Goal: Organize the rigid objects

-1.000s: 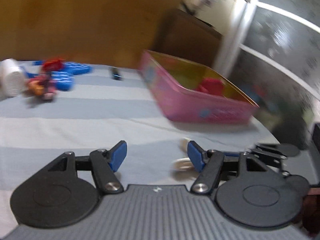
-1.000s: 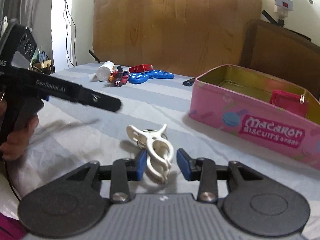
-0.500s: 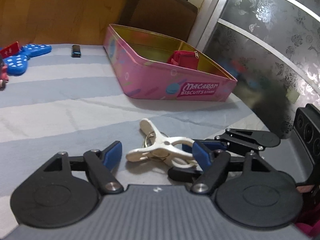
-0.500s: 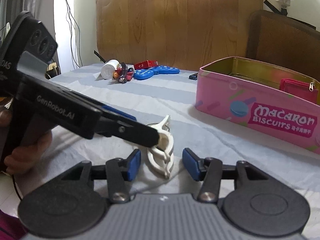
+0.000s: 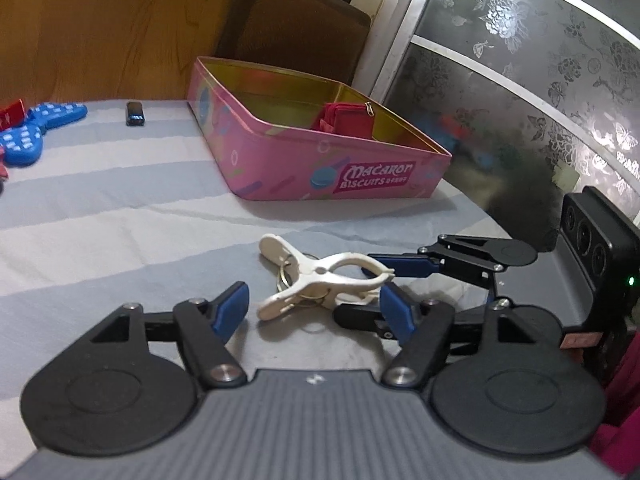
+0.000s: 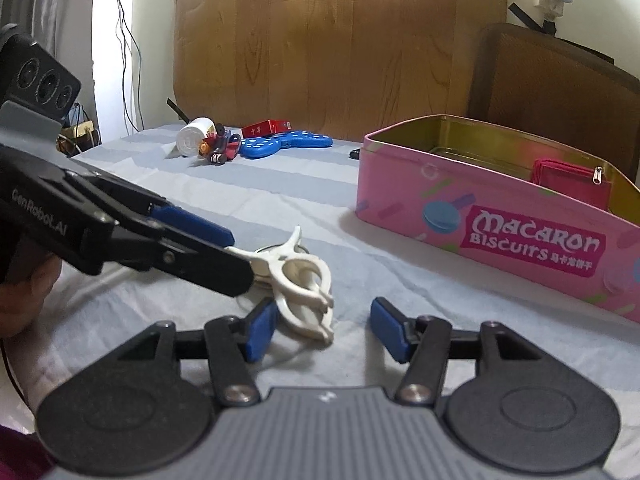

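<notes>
A white plastic clip (image 5: 320,280) (image 6: 304,276) with a metal ring lies on the striped cloth. My left gripper (image 5: 314,310) (image 6: 236,258) reaches it from the left. Its jaws are closing with the clip's handle end between them, and the pads stand clear of it. My right gripper (image 6: 325,328) (image 5: 356,292) faces the clip's other end. Its jaws are opening, with the left pad close beside the clip and the right pad well off it. The pink biscuit tin (image 5: 320,168) (image 6: 480,216) stands open beyond, with a red zip pouch (image 5: 348,120) (image 6: 572,180) inside.
At the far edge lie blue dotted pieces (image 6: 280,144), a red box (image 6: 266,127), a white roll (image 6: 194,142), small toys (image 6: 218,150) and a small black object (image 5: 135,113). A wooden panel stands behind. A person's hand (image 6: 24,296) holds the left gripper.
The left gripper has swung in from the left and now straddles the clip. The right gripper's jaws have widened away from the clip, which still lies on the cloth.
</notes>
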`<state>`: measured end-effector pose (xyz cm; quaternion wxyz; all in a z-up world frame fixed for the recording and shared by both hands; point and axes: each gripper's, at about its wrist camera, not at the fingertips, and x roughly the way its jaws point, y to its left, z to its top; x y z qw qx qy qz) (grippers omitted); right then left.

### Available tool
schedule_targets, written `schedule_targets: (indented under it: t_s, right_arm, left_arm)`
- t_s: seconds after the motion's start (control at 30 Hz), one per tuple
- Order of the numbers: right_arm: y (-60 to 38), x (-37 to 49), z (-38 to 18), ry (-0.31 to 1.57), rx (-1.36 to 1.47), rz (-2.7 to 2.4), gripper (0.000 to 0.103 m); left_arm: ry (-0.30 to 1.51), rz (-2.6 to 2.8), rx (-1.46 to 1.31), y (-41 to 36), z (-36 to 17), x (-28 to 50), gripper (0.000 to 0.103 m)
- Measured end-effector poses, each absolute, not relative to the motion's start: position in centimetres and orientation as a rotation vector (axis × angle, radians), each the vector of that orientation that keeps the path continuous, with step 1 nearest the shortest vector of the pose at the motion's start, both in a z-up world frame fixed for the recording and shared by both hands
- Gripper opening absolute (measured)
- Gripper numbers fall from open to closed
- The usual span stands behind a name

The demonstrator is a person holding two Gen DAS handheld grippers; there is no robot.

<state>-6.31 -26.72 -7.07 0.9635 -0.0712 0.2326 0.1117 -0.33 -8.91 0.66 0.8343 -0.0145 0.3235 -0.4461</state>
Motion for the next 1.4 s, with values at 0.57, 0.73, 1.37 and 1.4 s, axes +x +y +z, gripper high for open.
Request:
schedule_targets:
  t_s: [0.57, 0.73, 1.37, 1.4]
  right_arm:
    - [-26.9, -6.4, -7.0, 0.470, -0.131, 0.231, 0.053]
    - [-27.3, -6.3, -7.0, 0.471, -0.111, 0.232, 0.054]
    - [-27.6, -6.6, -6.9, 0.457, -0.084, 0.242, 0.054]
    - [-27.7, -6.6, -6.9, 0.455, -0.081, 0.242, 0.054]
  left_arm:
    - [0.644, -0.906, 0.116, -10.1, -0.2, -0.6, 0.064]
    - [0.625, -0.898, 0.162, -10.6, -0.2, -1.2, 0.064]
    - [0.607, -0.903, 0.189, -10.7, -0.2, -1.6, 0.046]
    - [0.606, -0.902, 0.190, -10.7, -0.2, -1.5, 0.044]
